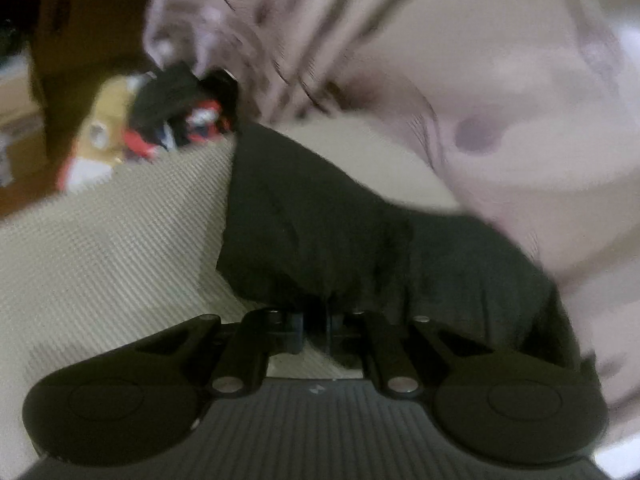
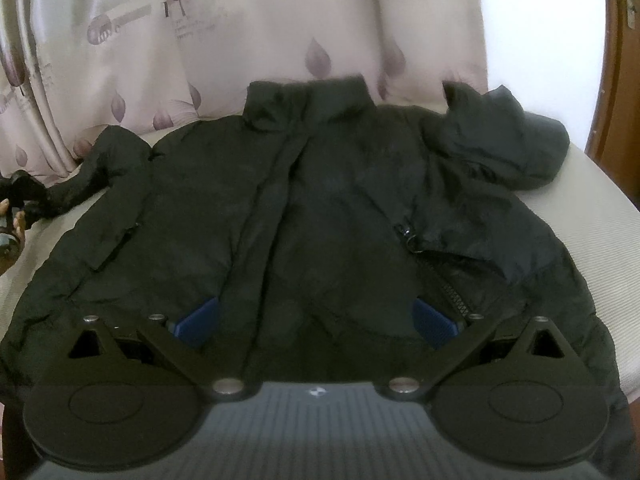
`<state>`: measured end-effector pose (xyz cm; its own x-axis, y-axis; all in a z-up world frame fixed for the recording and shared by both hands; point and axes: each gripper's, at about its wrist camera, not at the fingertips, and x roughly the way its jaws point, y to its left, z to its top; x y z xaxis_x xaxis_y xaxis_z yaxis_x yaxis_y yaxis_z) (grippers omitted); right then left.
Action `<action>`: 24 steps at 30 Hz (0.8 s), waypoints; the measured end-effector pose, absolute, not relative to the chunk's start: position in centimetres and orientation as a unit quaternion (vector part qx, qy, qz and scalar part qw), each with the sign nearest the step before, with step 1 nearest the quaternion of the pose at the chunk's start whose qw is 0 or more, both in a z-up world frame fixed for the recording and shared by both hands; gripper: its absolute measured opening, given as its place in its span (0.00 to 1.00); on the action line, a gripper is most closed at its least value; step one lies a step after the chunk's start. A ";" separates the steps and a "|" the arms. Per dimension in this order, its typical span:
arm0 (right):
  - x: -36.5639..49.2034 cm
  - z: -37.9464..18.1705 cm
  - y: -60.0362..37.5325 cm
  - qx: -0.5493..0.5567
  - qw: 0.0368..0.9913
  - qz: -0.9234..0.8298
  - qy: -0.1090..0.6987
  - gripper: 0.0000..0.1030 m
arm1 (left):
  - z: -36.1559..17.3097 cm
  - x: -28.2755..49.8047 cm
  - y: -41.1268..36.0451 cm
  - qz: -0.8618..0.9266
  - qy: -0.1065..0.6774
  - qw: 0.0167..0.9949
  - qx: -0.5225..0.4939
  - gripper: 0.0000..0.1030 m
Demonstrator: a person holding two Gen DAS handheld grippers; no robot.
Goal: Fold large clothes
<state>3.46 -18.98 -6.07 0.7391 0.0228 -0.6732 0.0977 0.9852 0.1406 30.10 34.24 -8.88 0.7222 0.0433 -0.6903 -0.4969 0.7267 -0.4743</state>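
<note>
A black jacket (image 2: 312, 208) lies spread front-up on a pale woven surface (image 2: 592, 216), collar toward a curtain (image 2: 280, 20) printed with mauve leaf shapes, 1 sleeve trailing off to the left and the other bunched up at the right shoulder.

The left gripper (image 1: 316, 320) has its jaws closed on a pinch of the jacket's black fabric, seemingly at that trailing sleeve end. The right gripper (image 2: 316, 316) hovers over the hem with its jaws wide open; the blue pads (image 2: 200, 316) press on nothing.

The jacket looks like thin, lightly padded synthetic cloth: light, soft and floppy, probably slick, so it is likely to slide and spring back out of a fold. Cuffs, hem corners and the collar seem the firmest places to take hold. The pocket zip (image 2: 412, 240) on the right front is the only hard part.

No readable brand shows; the curtain's small lettering is too blurred to make out.
</note>
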 end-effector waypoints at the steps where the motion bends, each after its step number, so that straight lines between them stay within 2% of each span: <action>1: 3.5 -6.0 -19.0 0.084 0.929 -0.020 0.360 1.00 | -8.1 30.0 34.8 0.177 0.328 0.873 -0.315 0.07; 6: 3.3 -5.9 -19.2 0.084 0.930 -0.023 0.357 1.00 | -4.5 29.4 38.8 0.242 0.280 0.889 -0.271 0.07; 11: 3.3 -5.7 -20.4 0.100 0.930 -0.026 0.354 1.00 | -3.3 29.2 40.2 0.256 0.291 0.885 -0.257 0.17; 12: 3.3 -5.6 -20.8 0.103 0.930 -0.027 0.352 1.00 | -3.3 29.1 39.7 0.260 0.291 0.886 -0.249 0.26; 13: 3.3 -5.4 -21.3 0.106 0.931 -0.029 0.348 1.00 | -3.3 28.9 39.1 0.269 0.293 0.885 -0.240 0.46; 14: 3.2 -5.0 -22.0 0.111 0.933 -0.033 0.342 1.00 | -3.3 28.9 38.5 0.275 0.287 0.887 -0.234 0.58; 15: 3.0 -4.6 -23.0 0.121 0.934 -0.036 0.334 1.00 | -3.1 28.2 37.6 0.280 0.269 0.893 -0.227 0.80; 16: 2.9 -4.2 -24.0 0.131 0.935 -0.039 0.327 1.00 | -2.8 27.5 36.6 0.287 0.248 0.899 -0.219 0.93; 20: 2.4 -1.9 -29.9 0.181 0.937 -0.073 0.290 1.00 | -0.8 26.2 31.2 0.262 0.213 0.927 -0.166 0.99; 24: 3.8 -0.9 -36.5 0.192 0.938 -0.119 0.264 1.00 | -0.3 24.9 25.4 0.181 0.235 0.933 -0.202 1.00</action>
<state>3.83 -36.47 -0.90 0.8320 -0.1221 -0.5412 0.3251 0.8978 0.2971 24.93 25.41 -0.33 0.8239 0.2434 -0.5119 -0.4335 0.8524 -0.2923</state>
